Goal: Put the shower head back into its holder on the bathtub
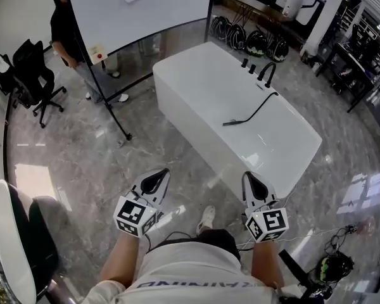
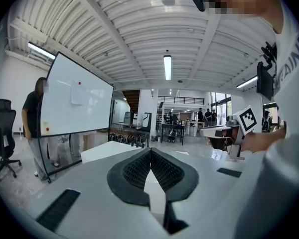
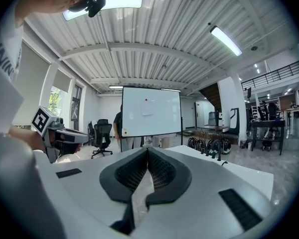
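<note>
Nearest the head camera, the person's two forearms extend forward, each hand carrying a gripper over the grey marble floor (image 1: 82, 157). The left gripper (image 1: 158, 177) and the right gripper (image 1: 252, 181) both point toward the bathtub (image 1: 196, 81) and are well apart from it.

Left gripper view: the fingers (image 2: 139, 169) are pressed together at the tips, with nothing between them. Right gripper view: the fingers (image 3: 162, 171) are likewise pressed together and hold nothing.

The black shower head (image 1: 231, 123) lies on the white bathtub, near its middle. Its hose (image 1: 259, 106) runs back to the black tap fittings (image 1: 266, 73) at the far end of the bathtub.

Beyond the bathtub stands a whiteboard (image 1: 139, 11). A second person (image 1: 66, 30) stands beside it, near a black office chair (image 1: 31, 75).
</note>
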